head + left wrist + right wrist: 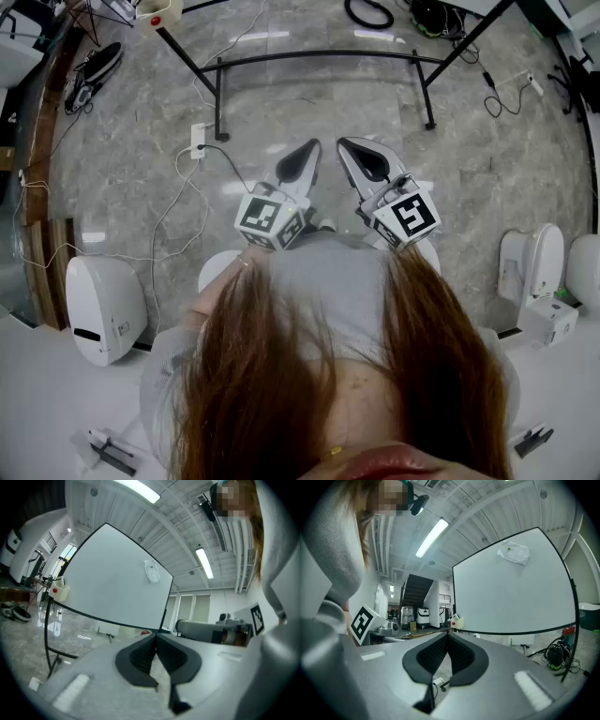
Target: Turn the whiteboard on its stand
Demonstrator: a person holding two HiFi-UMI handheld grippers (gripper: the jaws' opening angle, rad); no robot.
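Clearly, neither gripper holds anything. The left gripper (155,636) has its two black ribbed pads pressed together at the tips with nothing between them, and the right gripper (447,634) is closed in the same way. Both have smooth grey shells and pointed jaws.

The whiteboard (112,581) is well apart from them. It is a large flat white rectangle in a thin black frame, at about 11 o'clock from the left jaws and about 1 o'clock from the right jaws. A crumpled white piece (152,571), cloth or plastic, sits on its face near the upper edge.

In the head view the stand (319,59), made of thin black tubes, is at 12 o'clock beyond the grippers, on a glossy grey marble-like floor (487,178). A white power strip (198,141) lies at about 10 o'clock from the left gripper.
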